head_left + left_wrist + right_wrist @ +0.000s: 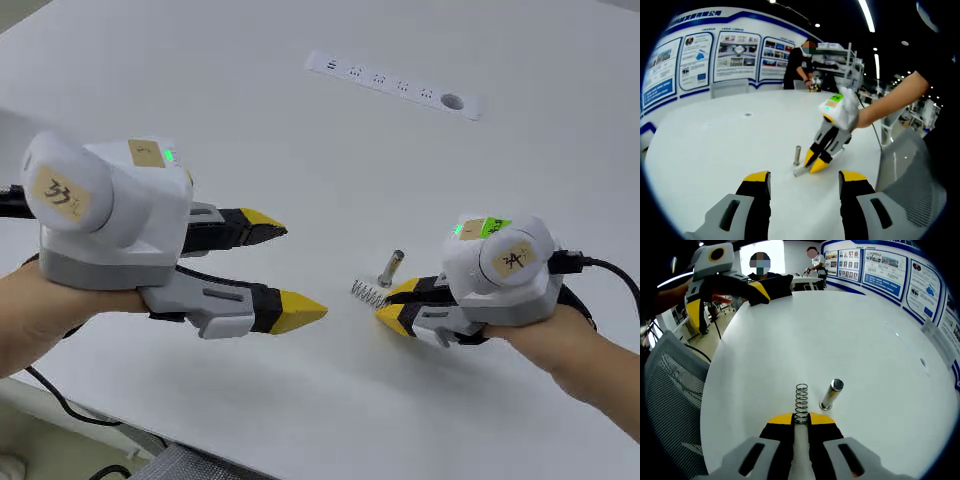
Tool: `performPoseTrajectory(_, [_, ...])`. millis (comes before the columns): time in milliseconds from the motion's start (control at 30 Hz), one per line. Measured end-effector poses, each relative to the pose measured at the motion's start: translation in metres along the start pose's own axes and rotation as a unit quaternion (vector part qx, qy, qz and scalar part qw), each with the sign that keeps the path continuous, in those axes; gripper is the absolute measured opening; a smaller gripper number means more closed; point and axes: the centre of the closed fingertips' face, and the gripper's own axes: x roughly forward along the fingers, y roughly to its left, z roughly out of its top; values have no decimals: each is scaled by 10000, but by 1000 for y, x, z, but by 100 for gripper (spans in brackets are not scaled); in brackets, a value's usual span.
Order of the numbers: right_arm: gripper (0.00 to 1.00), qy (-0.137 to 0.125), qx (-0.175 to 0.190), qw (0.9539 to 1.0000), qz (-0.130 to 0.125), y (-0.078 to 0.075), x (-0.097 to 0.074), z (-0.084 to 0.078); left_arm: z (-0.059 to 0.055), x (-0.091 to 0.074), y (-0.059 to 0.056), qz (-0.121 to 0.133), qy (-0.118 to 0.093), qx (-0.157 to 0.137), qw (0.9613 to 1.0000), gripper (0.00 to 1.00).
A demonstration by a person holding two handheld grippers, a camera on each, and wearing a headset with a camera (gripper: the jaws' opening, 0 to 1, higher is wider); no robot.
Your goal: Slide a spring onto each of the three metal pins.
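Note:
One metal pin stands upright on the white table. A small coil spring lies level just left of it, its near end pinched between the yellow tips of my right gripper. The right gripper view has the spring sticking straight out from the shut right gripper, beside the pin. My left gripper hovers open and empty to the left. In its own view the left gripper faces the pin, the spring and the right gripper.
A white power strip lies at the far side of the table. The near table edge runs below the grippers. A mesh chair stands beside the table, and people are at the far end.

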Motion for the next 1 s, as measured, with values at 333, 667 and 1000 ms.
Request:
performPoseTrajectory(333, [10,-333,-248,9988,247,22,-39,31,-5,7,-9,-83,254,370,9990,52])
performPoseTrajectory(667, [10,-616,-919,9919,624,64,-83,65,-3,27,-41,-527,537,1082,9913,49])
performPoseTrajectory(1000, [10,-245,-1461,9856,817,90,-98,57,-1,28,-81,-1216,527,1262,9831,35])
